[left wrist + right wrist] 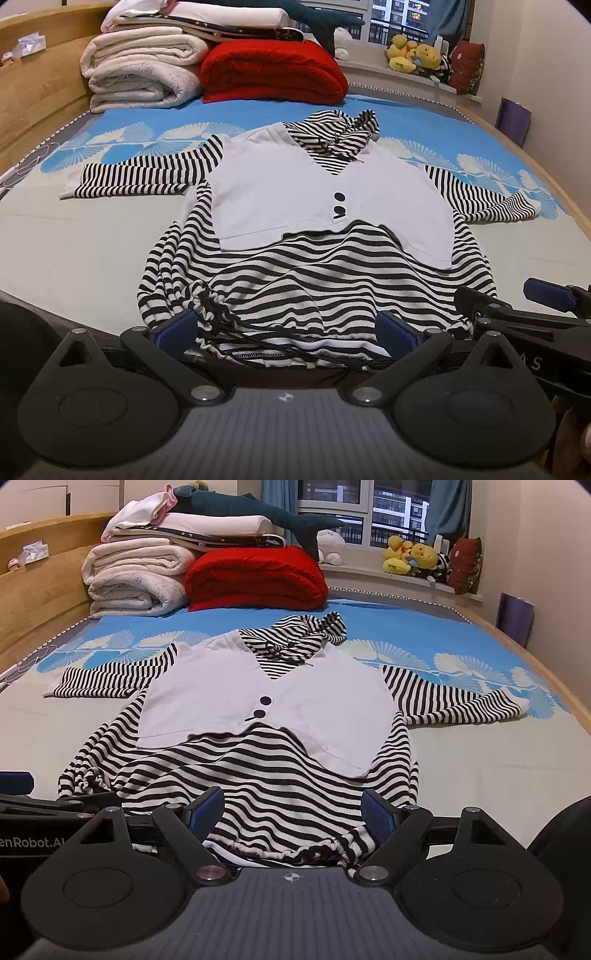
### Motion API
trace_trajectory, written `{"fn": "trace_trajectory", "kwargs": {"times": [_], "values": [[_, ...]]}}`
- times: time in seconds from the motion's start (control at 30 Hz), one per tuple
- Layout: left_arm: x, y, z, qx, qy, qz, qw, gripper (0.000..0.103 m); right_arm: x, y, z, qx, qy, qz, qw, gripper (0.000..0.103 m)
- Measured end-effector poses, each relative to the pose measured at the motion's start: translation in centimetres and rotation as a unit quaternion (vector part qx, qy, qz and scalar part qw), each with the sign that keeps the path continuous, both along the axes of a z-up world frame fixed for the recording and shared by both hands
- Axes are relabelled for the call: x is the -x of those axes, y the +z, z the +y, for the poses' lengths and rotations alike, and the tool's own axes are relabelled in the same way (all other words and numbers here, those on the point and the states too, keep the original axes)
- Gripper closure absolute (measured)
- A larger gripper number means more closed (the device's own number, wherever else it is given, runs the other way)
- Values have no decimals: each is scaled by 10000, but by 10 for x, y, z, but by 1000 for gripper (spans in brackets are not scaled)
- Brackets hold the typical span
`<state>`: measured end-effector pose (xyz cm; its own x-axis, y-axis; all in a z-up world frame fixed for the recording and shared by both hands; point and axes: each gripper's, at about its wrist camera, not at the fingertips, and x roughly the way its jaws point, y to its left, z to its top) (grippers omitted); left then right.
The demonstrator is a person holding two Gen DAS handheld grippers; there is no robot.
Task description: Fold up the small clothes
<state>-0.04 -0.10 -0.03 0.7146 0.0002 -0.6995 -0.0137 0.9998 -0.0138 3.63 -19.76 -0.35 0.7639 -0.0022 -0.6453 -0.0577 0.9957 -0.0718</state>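
A black-and-white striped hooded top [332, 199] with a white vest front lies flat, face up, on the bed sheet [74, 251], both sleeves spread sideways. Its gathered hem [280, 350] with a dark drawstring is nearest me. My left gripper [288, 332] is open, its blue pads wide apart on either side of the hem's left part. The right gripper [517, 306] shows at the right edge. In the right wrist view the top [314, 709] fills the middle, and my right gripper [293, 808] is open over the hem's right part [295, 853], pads not pressing the cloth.
Folded white blankets [140, 70] and a red blanket [273, 70] are stacked at the far end of the bed. A wooden bed frame [37, 96] runs along the left. Plush toys [413, 55] sit on the windowsill; a purple bag [513, 118] stands at the right wall.
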Motion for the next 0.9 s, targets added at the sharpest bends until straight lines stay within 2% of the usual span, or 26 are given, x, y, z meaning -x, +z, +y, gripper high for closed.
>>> {"fn": "trace_trajectory", "kwargs": {"times": [0.9], "values": [[-1,0,0,8,10,0,10000,1,0,-1,-3,7,-35,-32,10000,21]]}}
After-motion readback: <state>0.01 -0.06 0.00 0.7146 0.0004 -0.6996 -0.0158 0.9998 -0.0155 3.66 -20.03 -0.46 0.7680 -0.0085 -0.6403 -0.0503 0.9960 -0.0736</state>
